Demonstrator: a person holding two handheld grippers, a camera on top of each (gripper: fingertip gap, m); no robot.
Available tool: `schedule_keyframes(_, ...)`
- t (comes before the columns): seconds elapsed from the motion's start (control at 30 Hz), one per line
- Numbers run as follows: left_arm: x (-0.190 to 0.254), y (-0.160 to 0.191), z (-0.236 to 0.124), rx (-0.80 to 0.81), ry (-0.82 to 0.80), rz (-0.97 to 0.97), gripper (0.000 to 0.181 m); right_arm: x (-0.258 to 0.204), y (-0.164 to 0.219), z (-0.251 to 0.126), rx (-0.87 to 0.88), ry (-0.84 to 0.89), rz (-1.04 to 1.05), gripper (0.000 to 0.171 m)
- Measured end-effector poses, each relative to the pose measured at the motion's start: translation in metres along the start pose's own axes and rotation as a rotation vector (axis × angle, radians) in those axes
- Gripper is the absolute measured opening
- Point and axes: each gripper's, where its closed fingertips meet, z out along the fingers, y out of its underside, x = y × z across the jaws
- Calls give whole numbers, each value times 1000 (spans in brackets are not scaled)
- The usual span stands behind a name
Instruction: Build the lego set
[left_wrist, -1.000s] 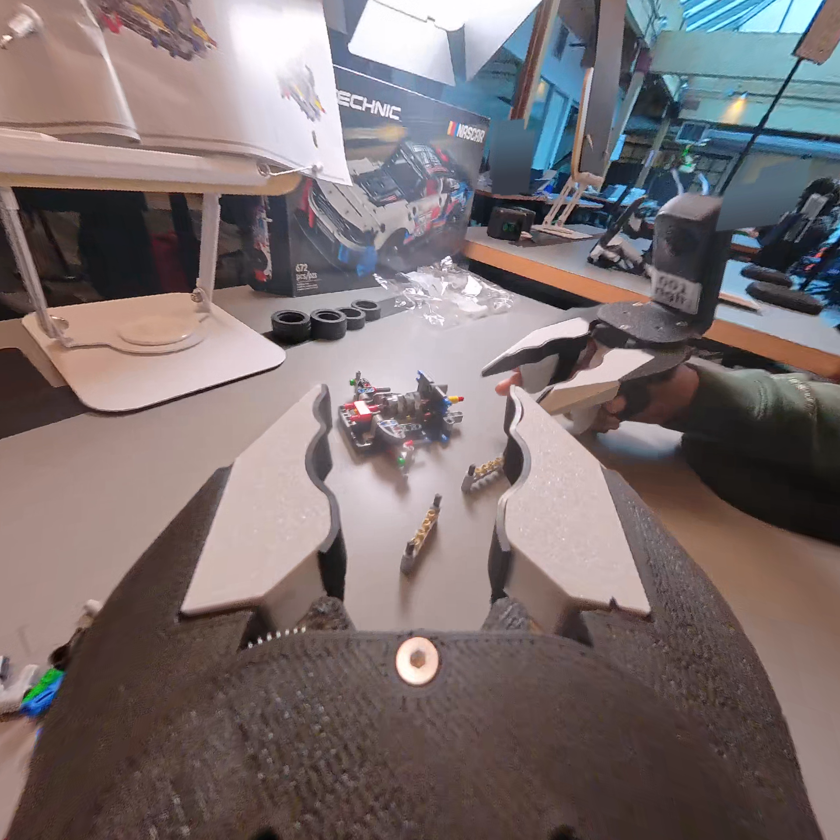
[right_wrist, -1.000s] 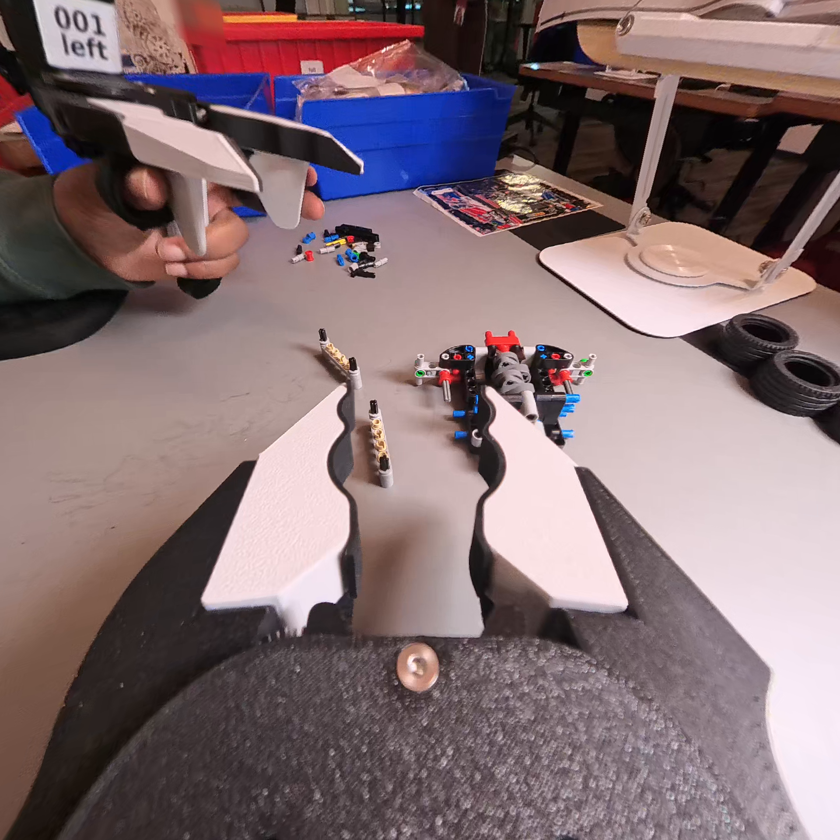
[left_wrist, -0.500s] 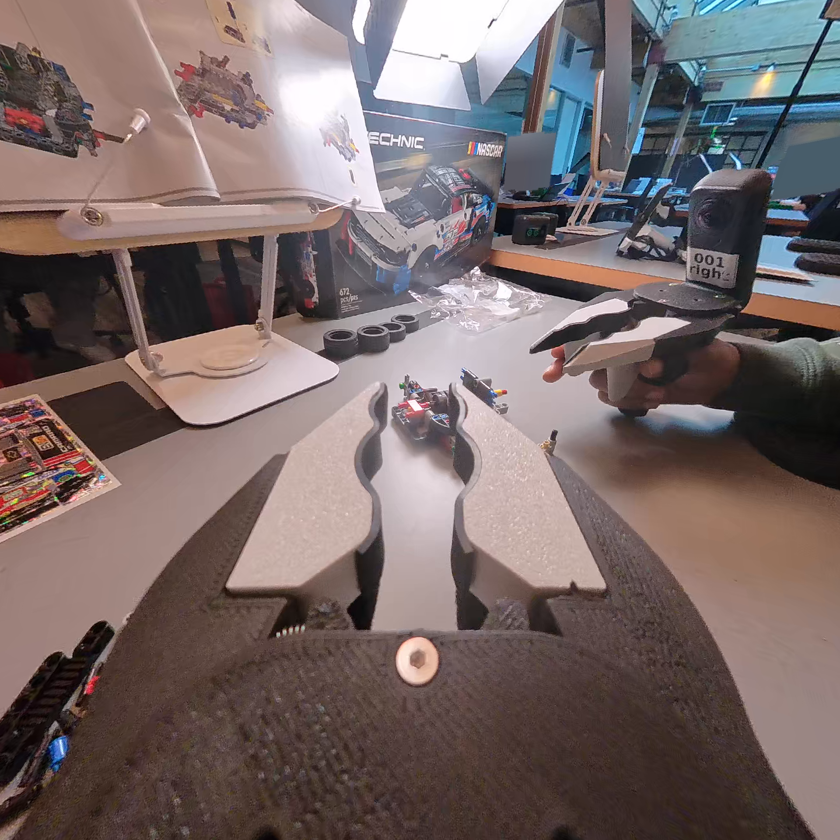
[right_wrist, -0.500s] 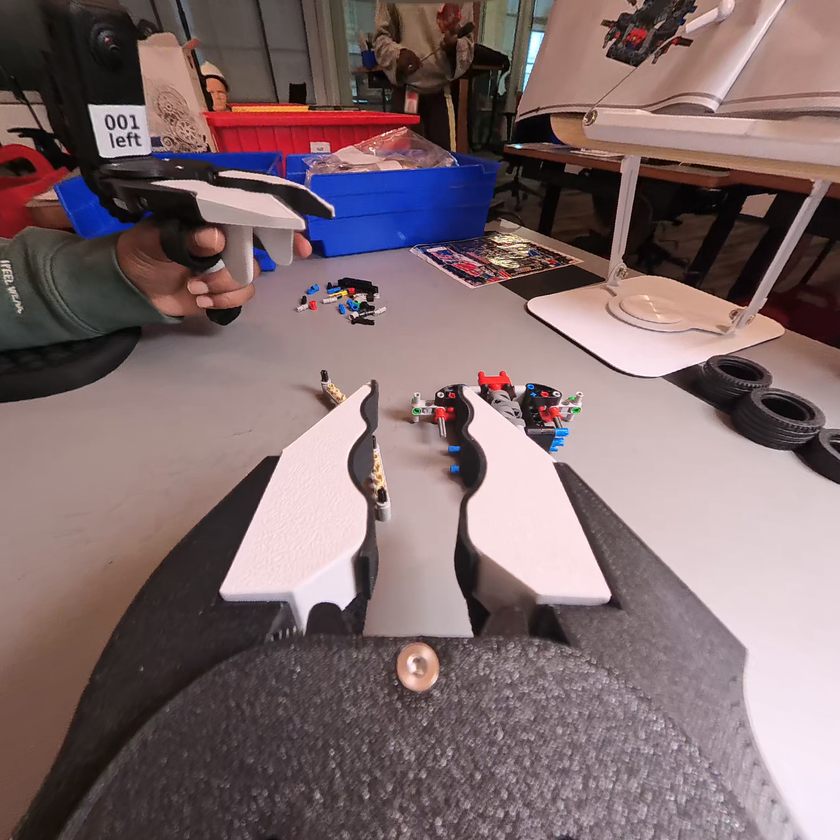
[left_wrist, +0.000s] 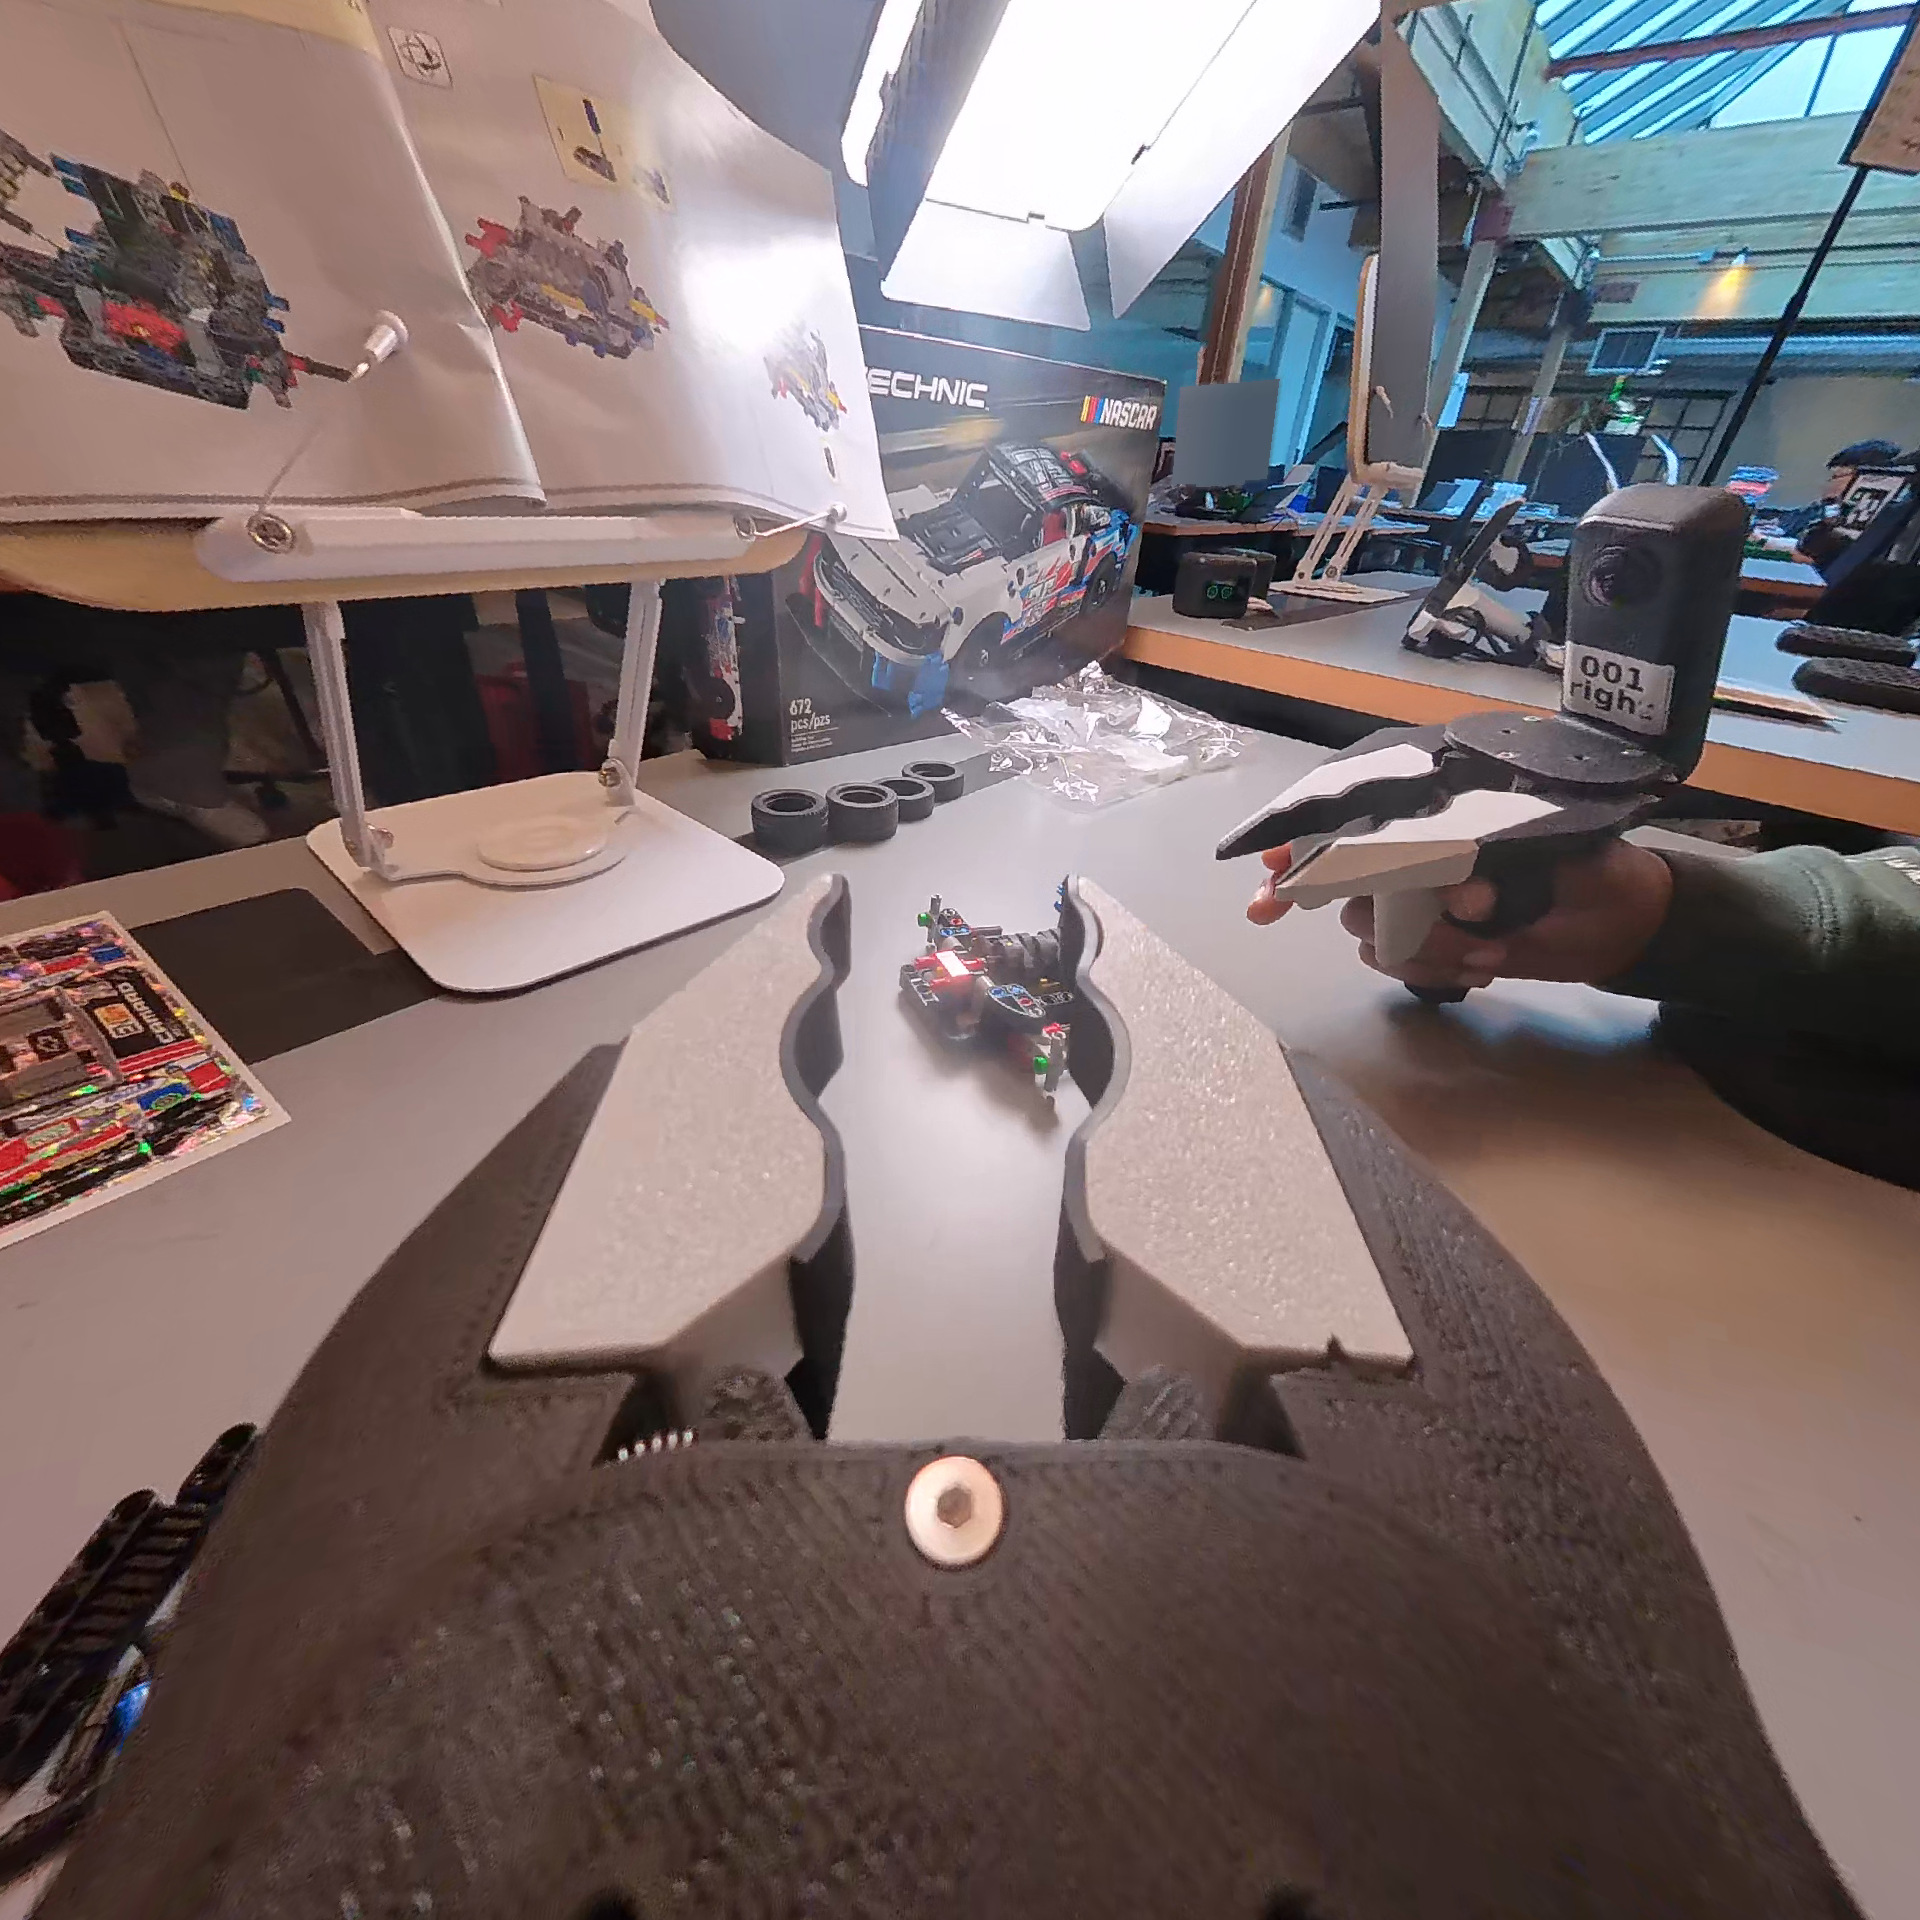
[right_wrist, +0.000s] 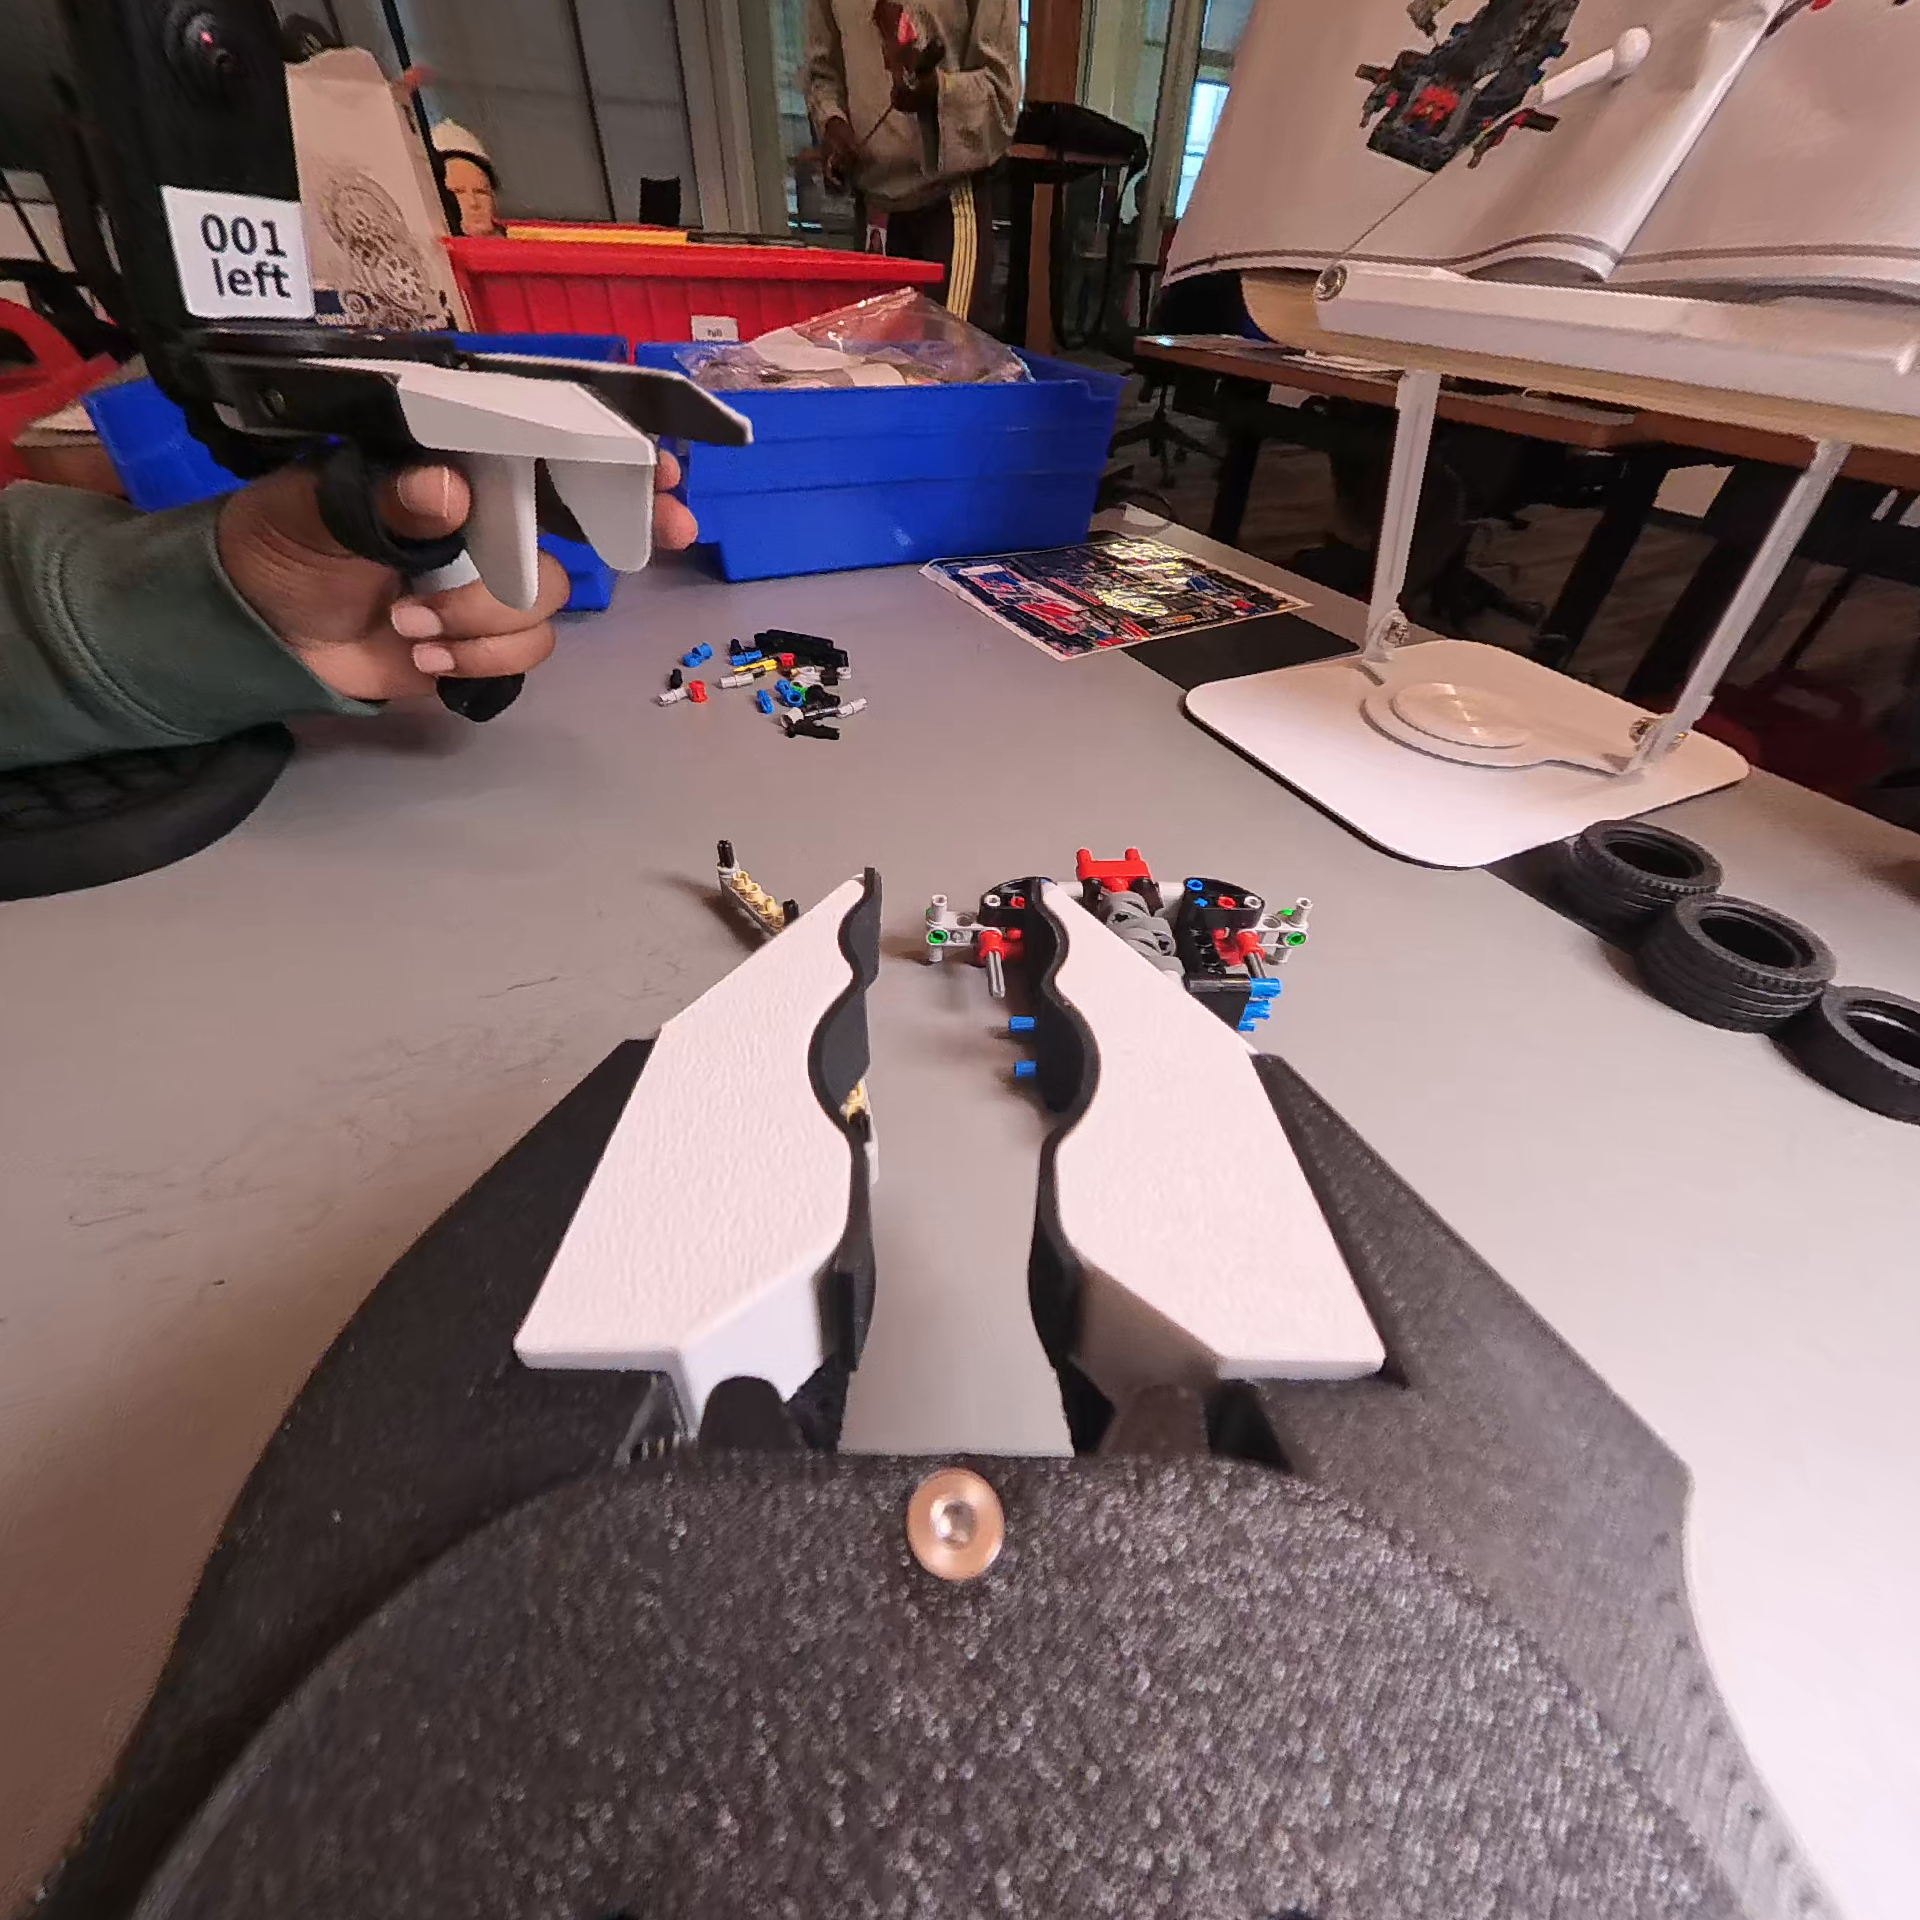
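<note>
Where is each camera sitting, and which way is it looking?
Left wrist view: sits on the left claw, looking along it across the table at the lego chassis; the right claw and its hand show.
Right wrist view: sits on the right claw, facing the chassis from the opposite side; the left claw shows.
Both share the chassis, tires and book stand.

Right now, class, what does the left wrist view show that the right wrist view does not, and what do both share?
Only the left wrist view shows the set's box and clear plastic bags. Only the right wrist view shows the blue bins, the loose small parts and a tan-pinned beam. Both show the part-built chassis, the black tyres, the sticker sheet and the white book stand.
</note>
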Motion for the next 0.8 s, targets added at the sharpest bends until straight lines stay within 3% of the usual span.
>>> schedule_keyframes(0.57, -7, 5, 1, -13, -18, -33, 39, 5, 5, -2, -30, 10, -10, 25)
schedule_keyframes(0.8, -5, 12, 3, -44, -16, -31, 39, 25, 19, -5, -124, 116, 11, 30)
